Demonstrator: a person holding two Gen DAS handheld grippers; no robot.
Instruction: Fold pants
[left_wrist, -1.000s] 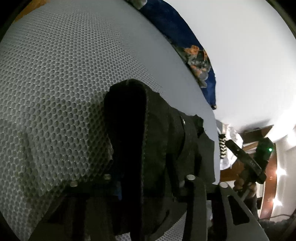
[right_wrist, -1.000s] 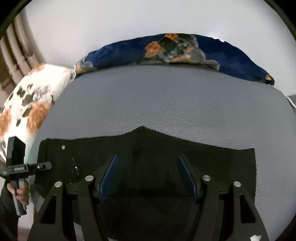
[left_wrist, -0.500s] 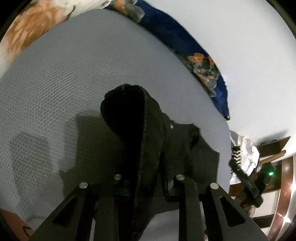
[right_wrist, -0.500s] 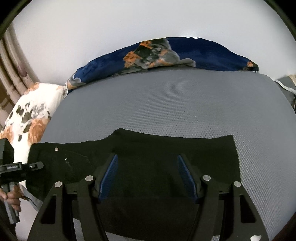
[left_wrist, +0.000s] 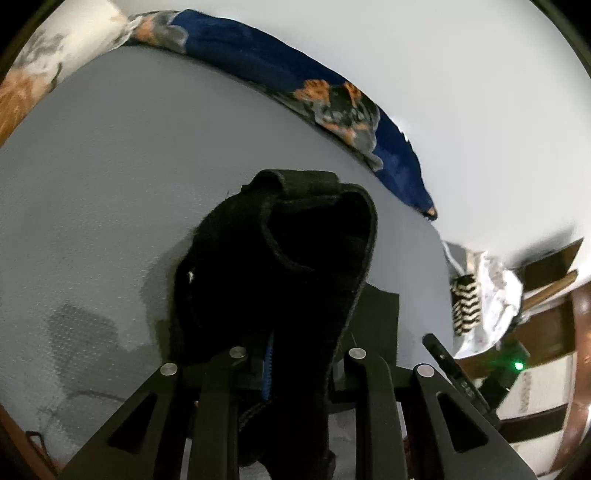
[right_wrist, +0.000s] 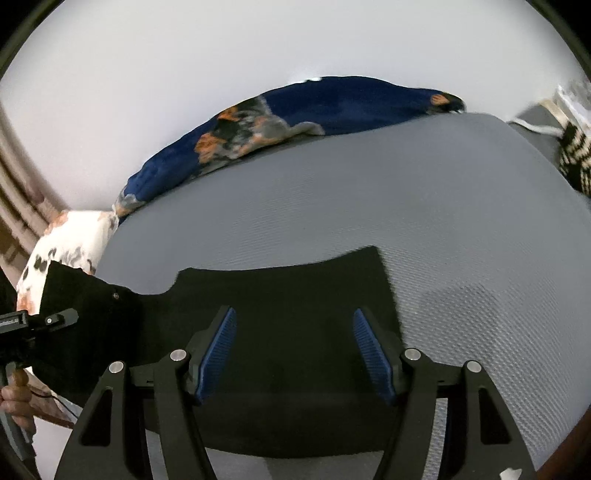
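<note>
Black pants (right_wrist: 280, 291) lie across a grey mesh mattress (right_wrist: 369, 203). In the left wrist view my left gripper (left_wrist: 291, 365) is shut on a bunched end of the pants (left_wrist: 295, 240), which hangs lifted off the mattress and hides the fingertips. The same gripper (right_wrist: 37, 325) shows at the left edge of the right wrist view, held by a hand (right_wrist: 14, 395), with the raised cloth around it. My right gripper (right_wrist: 293, 317) hovers open over the flat part of the pants near their right edge, blue pads (right_wrist: 218, 350) wide apart with nothing clamped.
A dark blue floral pillow (right_wrist: 332, 107) and a white floral pillow (right_wrist: 66, 243) line the mattress's far side against a white wall. A pile of patterned clothes (left_wrist: 480, 295) and wooden furniture (left_wrist: 546, 280) sit beyond the right end.
My left gripper has risen with the pants' end, pulling it off the mattress. The right gripper has slid along the pants toward their right edge, staying open.
</note>
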